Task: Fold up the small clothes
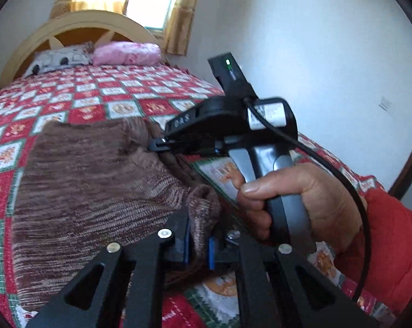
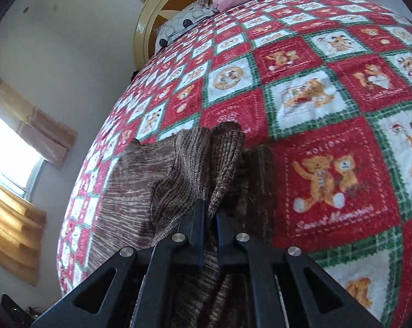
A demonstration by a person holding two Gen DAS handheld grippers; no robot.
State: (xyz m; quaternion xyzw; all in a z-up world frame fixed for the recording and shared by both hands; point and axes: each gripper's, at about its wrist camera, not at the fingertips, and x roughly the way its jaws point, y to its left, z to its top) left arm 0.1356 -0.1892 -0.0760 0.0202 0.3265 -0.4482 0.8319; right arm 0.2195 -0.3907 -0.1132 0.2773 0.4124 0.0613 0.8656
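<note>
Left wrist view shows a bed with a red, white and green blanket that has little bear pictures in its squares. At the far left end stands a curved wooden headboard, and against it lie a grey and white pillow and a pink pillow. Above them a window glows between yellow curtains. A brown knitted garment is spread on the blanket and fills the left and middle of this view. The left gripper sits at the bottom middle, and its two jaws are pressed together on a bunched edge of the knit. Further right, the right gripper reaches in from the side, and its tip pinches another edge of the same garment. A hand in a red sleeve holds its grey handle, and a black cable loops over the hand. A white wall is behind it. Right wrist view shows a bright window and curtains at the far left, then the bed tipped up like a hill. In the middle, the knit stands up in folds, and the right gripper's jaws are squeezed tight on a strip of it. To the right lies bare blanket, with two dancing bears on a big red square.
</note>
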